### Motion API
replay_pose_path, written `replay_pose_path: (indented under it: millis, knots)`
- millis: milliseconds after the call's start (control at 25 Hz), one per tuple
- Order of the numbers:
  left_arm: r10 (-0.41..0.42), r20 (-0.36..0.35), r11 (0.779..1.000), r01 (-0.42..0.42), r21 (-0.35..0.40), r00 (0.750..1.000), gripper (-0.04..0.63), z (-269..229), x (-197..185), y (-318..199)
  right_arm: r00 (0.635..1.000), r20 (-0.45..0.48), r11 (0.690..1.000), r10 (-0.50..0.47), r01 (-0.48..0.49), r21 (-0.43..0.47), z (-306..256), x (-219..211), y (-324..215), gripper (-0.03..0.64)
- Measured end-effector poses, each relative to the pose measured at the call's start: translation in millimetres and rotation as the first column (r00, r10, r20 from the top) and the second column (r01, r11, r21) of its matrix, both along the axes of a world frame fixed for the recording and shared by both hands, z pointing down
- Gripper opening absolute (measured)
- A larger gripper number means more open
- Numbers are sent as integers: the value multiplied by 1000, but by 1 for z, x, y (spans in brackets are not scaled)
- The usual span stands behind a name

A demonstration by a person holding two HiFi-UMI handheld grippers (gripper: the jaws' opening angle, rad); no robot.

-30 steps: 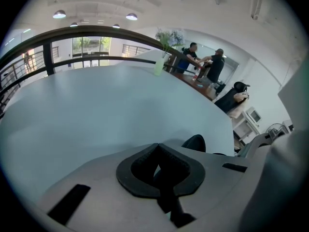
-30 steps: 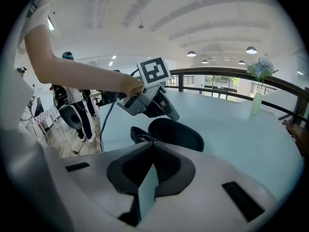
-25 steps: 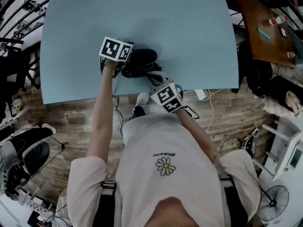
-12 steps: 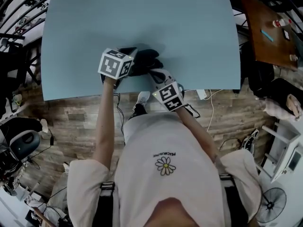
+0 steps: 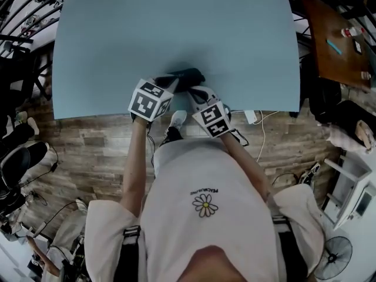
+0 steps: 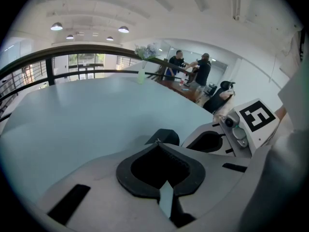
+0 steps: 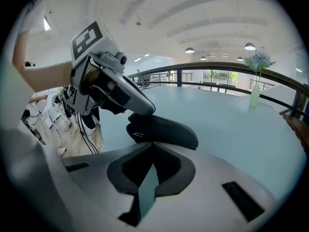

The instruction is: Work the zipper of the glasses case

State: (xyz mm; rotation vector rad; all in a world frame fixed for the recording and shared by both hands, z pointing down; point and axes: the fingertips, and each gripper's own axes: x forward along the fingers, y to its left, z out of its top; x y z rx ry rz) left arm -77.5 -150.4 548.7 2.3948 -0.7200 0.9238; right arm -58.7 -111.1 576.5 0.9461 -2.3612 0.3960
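Pale blue counter on wood-plank floor, dark railing alongside, round ceiling lamps, brown table nearby.

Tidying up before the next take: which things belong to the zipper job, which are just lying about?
Job: black zippered glasses case, left gripper, right gripper.
Lying about: pale green flower vase, brown wooden side table, white floor fan.

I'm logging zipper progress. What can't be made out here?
- Zipper pull: too small in all views; shut tips of the left gripper cover that spot in its own view.
- Near edge of the case: head view, hidden behind both grippers.
- Whether the right gripper pinches the case: its shut tips hide the contact in the right gripper view.
- Open or zipped: no seam shows.
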Motion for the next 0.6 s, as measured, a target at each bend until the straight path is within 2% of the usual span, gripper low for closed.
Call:
replay_pose_path:
  millis: [120,240,520,600]
  knots:
    - [15,13,1000,-15,-20,1000,14,5,1,13,1000,24,1000,18,-17,-14,-5,12,7,8]
    - [30,25,999,-29,-38,999,14,10,2,22,1000,12,1000,23,-23,21,-12,29,2,8]
    - [40,37,997,-37,-70,999,14,17,3,34,999,-44,996,-25,28,84,-26,45,-45,8]
    - [35,34,997,-33,-75,999,14,18,3,34,996,-54,994,-75,79,80,-29,40,-54,8]
